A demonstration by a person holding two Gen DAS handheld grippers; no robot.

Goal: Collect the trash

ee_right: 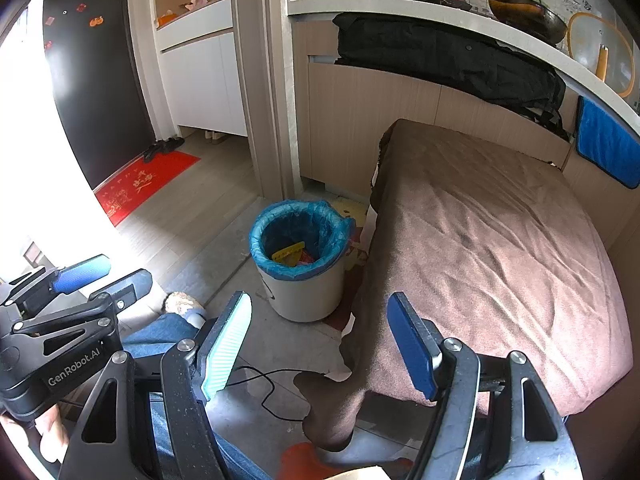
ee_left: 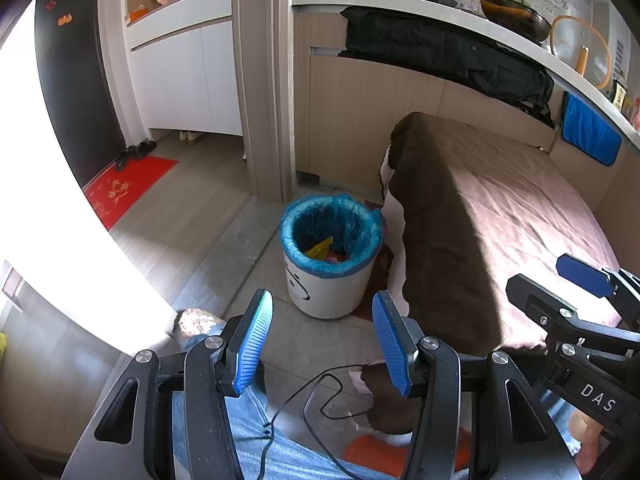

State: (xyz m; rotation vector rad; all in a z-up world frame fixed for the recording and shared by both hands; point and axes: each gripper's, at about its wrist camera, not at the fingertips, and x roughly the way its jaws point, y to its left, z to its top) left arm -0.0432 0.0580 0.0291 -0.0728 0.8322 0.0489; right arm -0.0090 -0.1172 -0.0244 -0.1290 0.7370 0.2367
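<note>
Both claws spread wide, nothing pinched: left gripper (ee_left: 322,342) & right gripper (ee_right: 320,346). Trash bin (ee_left: 330,256) on floor by table (ee_left: 500,216) corner, w/ blue liner.

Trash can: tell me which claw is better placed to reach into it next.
Left, probably. The left claw is open and empty, and the trash can sits straight ahead between its fingers. The right claw, also open and empty, points more at the brown-covered table, with the can off to its left.
</note>
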